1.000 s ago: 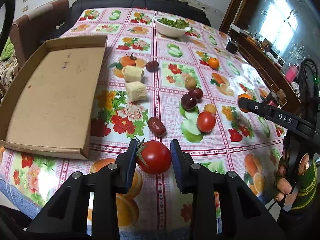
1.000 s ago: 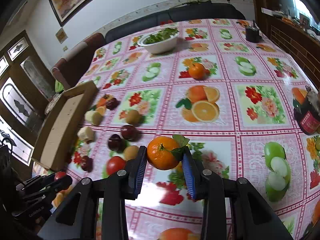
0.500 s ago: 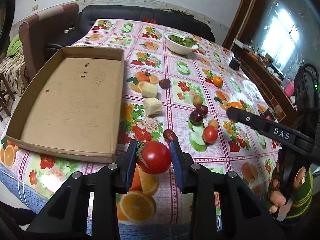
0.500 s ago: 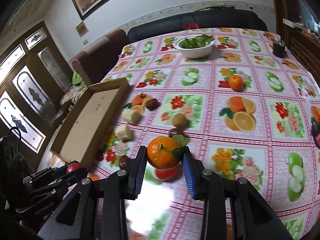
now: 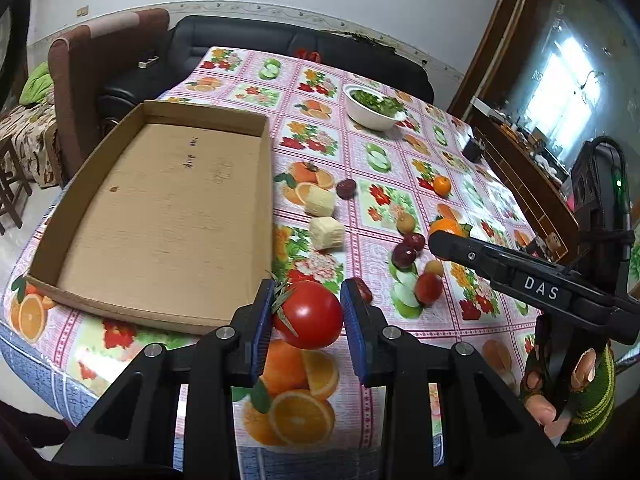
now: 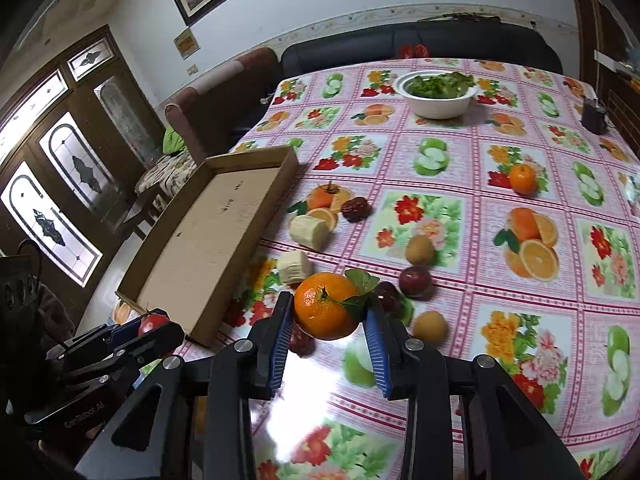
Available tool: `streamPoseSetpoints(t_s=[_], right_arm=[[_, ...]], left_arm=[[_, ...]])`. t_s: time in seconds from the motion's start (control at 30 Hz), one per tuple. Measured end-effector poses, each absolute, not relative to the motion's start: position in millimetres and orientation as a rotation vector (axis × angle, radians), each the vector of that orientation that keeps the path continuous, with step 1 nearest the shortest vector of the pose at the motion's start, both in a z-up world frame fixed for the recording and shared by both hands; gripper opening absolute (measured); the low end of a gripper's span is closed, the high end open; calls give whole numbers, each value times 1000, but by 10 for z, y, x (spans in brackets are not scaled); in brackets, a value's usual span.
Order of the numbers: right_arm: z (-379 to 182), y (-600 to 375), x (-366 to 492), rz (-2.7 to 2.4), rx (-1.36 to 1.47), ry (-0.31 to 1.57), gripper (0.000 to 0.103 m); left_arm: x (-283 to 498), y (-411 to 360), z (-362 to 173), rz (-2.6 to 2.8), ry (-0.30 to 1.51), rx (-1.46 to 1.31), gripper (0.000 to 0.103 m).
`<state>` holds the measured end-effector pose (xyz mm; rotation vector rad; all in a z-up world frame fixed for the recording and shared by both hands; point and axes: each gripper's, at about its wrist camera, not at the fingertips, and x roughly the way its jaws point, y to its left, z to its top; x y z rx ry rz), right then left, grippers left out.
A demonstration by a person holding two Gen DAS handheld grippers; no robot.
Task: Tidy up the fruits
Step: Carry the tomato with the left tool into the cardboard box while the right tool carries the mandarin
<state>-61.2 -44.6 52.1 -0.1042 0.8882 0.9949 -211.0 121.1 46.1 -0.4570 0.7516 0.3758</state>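
A: What is each claw doing?

B: The left claw [image 5: 307,314] is clenched on a red tomato [image 5: 310,314], lifted clear of the bench [image 5: 400,360]. The right claw [image 6: 328,320] grips an orange with a leaf [image 6: 326,311], also off the surface.

A: What has changed over the last second?

B: Both grips are unchanged, but both claws have travelled. A second ago the cardboard tray [image 5: 160,216] sat off to the left of the tomato; now its near right corner lies just beyond and left of the tomato. From the right wrist camera, the tray has likewise come much closer to the orange. My reading is that both fruits are being carried to the tray, and neither is over it yet.

A: What is in the tray?

B: Nothing; its floor is bare.

A: Count what remains on the bench.

B: Two pale banana chunks [image 6: 308,232], two wrinkled dark red dates [image 6: 356,209], two dark plums [image 6: 415,280], one brown kiwi [image 6: 420,249], one tan round fruit [image 6: 430,326], one more red tomato [image 5: 428,289] and one small orange [image 6: 522,178] farther off. A white bowl of greens [image 6: 438,94] stands at the far end. Ten loose pieces, plus the two held.
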Motion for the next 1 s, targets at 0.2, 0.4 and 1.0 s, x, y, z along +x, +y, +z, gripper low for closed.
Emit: streamPoseSetpoints(t_s=[0.2,0.4,1.0], right_arm=[[521,-285,-690,1030,-124,890,35],[494,-178,-739,1045,-133,901,35],[520,187,-723,1105,-147,918,35]], left_arm=[[-2224,1369,461,408,736,-481,31],[-2287,1474,458,421,725,-500,31],[-2311,1800,509,481,712,-520,31]])
